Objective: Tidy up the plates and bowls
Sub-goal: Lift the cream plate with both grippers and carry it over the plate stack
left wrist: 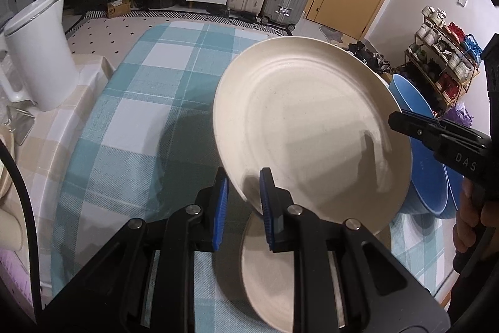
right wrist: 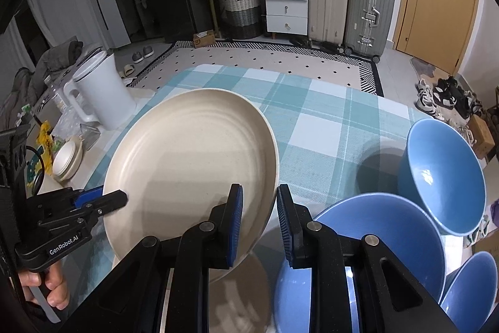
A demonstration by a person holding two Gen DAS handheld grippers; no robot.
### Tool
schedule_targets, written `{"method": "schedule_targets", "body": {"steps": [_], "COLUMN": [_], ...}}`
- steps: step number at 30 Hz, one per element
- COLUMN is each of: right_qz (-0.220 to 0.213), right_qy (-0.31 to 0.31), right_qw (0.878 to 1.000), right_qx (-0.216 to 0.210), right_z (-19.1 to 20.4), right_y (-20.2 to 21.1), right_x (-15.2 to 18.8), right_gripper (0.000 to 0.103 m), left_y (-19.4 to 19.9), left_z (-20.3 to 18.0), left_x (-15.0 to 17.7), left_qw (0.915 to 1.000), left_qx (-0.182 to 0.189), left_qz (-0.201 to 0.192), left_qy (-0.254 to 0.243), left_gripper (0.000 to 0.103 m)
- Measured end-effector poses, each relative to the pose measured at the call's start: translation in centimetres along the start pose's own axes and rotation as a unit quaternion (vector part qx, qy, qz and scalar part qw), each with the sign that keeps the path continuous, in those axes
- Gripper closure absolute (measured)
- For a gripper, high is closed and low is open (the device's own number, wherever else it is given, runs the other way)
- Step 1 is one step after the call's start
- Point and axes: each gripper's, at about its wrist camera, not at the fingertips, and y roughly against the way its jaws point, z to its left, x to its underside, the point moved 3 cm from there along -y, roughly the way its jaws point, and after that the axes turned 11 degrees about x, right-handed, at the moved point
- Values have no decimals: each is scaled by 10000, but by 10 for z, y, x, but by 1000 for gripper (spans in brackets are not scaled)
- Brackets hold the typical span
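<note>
A cream plate (left wrist: 305,120) (right wrist: 190,158) hangs tilted above the teal checked tablecloth (left wrist: 149,102) (right wrist: 315,120). My left gripper (left wrist: 243,202) straddles its near rim, one finger on each face, the jaws a little apart; it also shows in the right wrist view (right wrist: 120,198). My right gripper (right wrist: 259,217) straddles the opposite rim; it also shows in the left wrist view (left wrist: 396,119). A second cream plate (left wrist: 268,280) lies flat on the cloth underneath. Three blue bowls (right wrist: 443,177) (right wrist: 380,242) (right wrist: 471,286) sit to the right.
A white jug (left wrist: 40,52) (right wrist: 99,89) stands at the left on a beige cloth. Small cream dishes (right wrist: 67,158) lie near it. Suitcases, drawers and a shoe rack (left wrist: 443,64) stand beyond the table.
</note>
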Motion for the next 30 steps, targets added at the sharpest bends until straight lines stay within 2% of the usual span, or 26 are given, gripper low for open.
{"method": "schedule_targets", "body": {"steps": [15,30], "right_qz": [-149,-261], "right_qy": [66,28], "right_qw": [9998,9996], "right_qx": [-77,-114], "right_z": [23,31], "right_y": [22,38], "right_x": [25,67], "right_gripper": [80,80], "left_y": [34,31], "left_z": [3,4], "left_x": [29,71], "left_qw": [9998,10000], "left_qx": [-5,10], "left_qz": [-182,-5], "left_qy": [6,-60], "left_gripper": [86,86]}}
